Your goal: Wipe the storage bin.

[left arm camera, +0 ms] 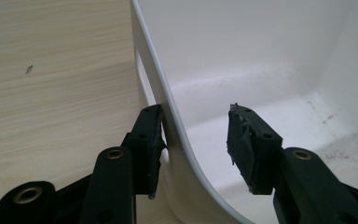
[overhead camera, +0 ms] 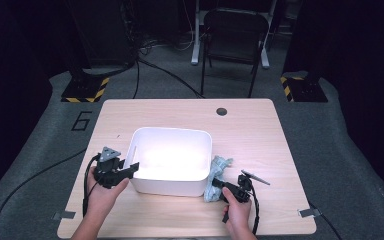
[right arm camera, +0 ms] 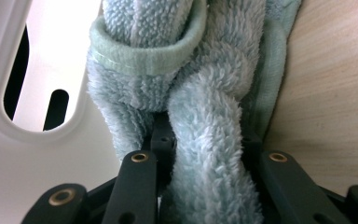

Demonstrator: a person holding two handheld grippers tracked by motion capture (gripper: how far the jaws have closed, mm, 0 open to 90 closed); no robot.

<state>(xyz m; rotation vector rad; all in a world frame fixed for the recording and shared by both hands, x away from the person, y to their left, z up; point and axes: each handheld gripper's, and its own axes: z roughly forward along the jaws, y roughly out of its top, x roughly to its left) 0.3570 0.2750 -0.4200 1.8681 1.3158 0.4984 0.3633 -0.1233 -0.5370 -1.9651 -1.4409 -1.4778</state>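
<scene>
Here, on a light wooden tabletop (overhead camera: 260,125), a white plastic bin (overhead camera: 171,160), rectangular with rounded corners and an oval handle slot in its end walls. Left gripper (overhead camera: 125,169) at the bin's left wall, near its front corner, held in the person's left hand (overhead camera: 105,192). In the left gripper view, jaws astride that wall: the outer pad right against the wall's outside face, beside the handle slot, the inner pad inside the bin and standing apart from the wall, so released rather than clenched, not pinching the rim. Bin floor bare and faintly scuffed in that view. Right gripper (overhead camera: 220,185) just off the bin's right front corner, carried by the right hand (overhead camera: 237,210). Jaws there clenched on a pale blue-green terry towel (overhead camera: 216,175), a thick fold of it squeezed between the pads in the right gripper view (right arm camera: 205,154). Towel bunched and lying on the tabletop outside the bin, pressed against the bin's right wall next to its handle slot, a hemmed edge looped across the top. Beyond the tabletop, grey floor and a dark chair (overhead camera: 235,35).
</scene>
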